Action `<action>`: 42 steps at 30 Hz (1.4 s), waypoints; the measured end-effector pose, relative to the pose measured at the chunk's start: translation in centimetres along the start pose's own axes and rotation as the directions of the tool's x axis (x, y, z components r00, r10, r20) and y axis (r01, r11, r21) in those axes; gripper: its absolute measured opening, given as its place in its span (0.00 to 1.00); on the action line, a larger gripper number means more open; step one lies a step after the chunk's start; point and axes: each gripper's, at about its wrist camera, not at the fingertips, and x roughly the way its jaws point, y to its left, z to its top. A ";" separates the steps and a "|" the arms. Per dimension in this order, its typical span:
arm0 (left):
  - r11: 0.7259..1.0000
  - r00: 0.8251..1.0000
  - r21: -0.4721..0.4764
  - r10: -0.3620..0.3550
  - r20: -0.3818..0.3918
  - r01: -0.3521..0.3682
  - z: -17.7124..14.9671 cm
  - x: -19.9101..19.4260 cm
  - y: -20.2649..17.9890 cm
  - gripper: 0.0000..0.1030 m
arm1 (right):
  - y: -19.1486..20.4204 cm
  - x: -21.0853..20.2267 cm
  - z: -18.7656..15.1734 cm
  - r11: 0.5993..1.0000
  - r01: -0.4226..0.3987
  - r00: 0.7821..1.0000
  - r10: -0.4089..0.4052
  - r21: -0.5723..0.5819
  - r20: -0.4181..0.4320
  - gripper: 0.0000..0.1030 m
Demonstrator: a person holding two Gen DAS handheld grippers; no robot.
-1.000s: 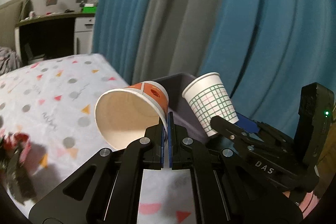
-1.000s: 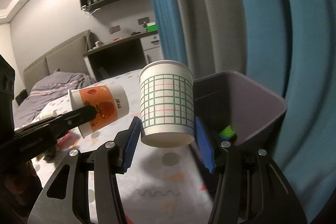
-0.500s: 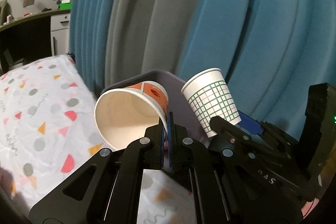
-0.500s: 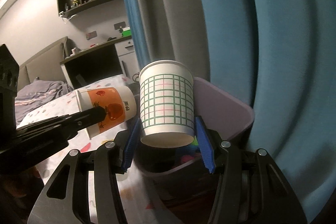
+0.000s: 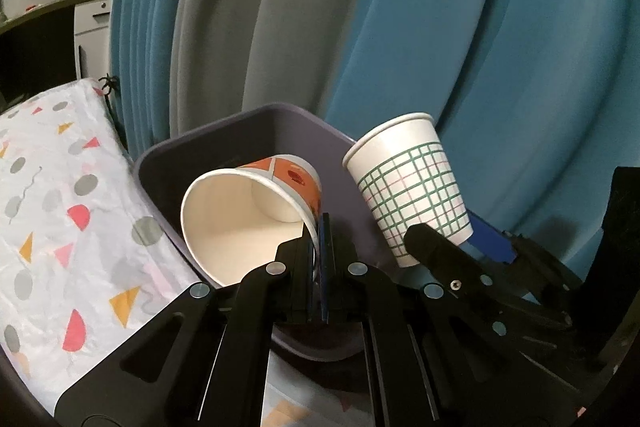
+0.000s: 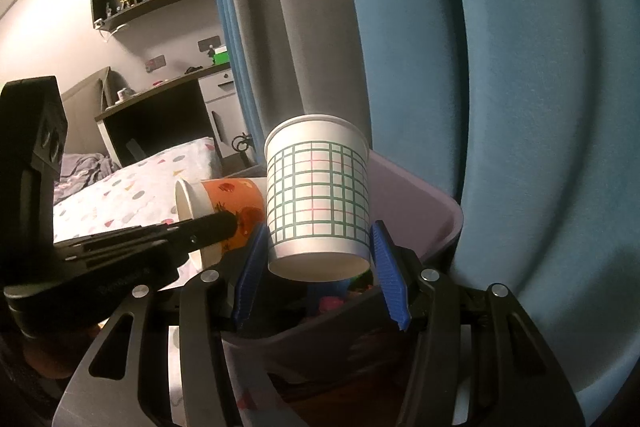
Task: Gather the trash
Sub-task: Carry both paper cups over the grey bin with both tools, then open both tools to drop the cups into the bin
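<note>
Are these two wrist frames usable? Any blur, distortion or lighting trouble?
Left wrist view: strong fisheye bending and dark corners, mild softness on the curtain, orange cup sharp. Right wrist view: same distortion, dim room light, bright strip at the ceiling, checked cup crisp, bin interior in shadow.

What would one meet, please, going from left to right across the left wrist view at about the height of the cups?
Patterned bed cover → orange paper cup, clamped by its rim in the left gripper → checked paper cup → right gripper holding it, with the purple bin behind both cups.
</note>
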 end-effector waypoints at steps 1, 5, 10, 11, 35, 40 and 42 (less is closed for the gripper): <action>1.000 1.000 -0.003 0.001 -0.005 -0.001 0.0 0.2 0.0 0.02 | -0.1 0.0 0.1 1.000 0.003 1.000 -0.003 0.001 0.000 0.51; 1.000 1.000 -0.016 -0.004 -0.020 0.004 0.1 0.9 0.2 0.02 | -0.3 0.5 0.2 1.000 0.016 1.000 -0.016 0.006 -0.011 0.51; 1.000 0.999 -0.025 -0.006 -0.032 0.005 0.1 1.6 0.5 0.02 | -0.4 0.9 0.1 1.000 0.028 0.999 -0.028 0.000 -0.020 0.51; 1.000 0.999 -0.028 -0.006 -0.034 0.005 0.1 1.6 0.6 0.02 | -0.4 1.0 0.1 1.000 0.031 0.999 -0.031 -0.002 -0.021 0.51; 0.997 0.999 -0.074 0.036 0.039 -0.033 -0.1 -1.0 1.9 0.67 | -0.3 3.3 0.2 0.997 0.075 0.995 -0.077 -0.025 -0.060 0.51; 0.985 0.977 -0.096 0.155 0.144 -0.142 -1.3 -5.9 2.2 0.90 | 0.3 4.0 0.1 0.997 0.069 0.995 -0.072 -0.040 -0.064 0.51; 0.976 0.964 -0.118 0.201 0.174 -0.182 -2.0 -8.0 2.6 0.93 | 0.6 4.4 0.1 0.996 0.069 0.995 -0.073 -0.051 -0.065 0.51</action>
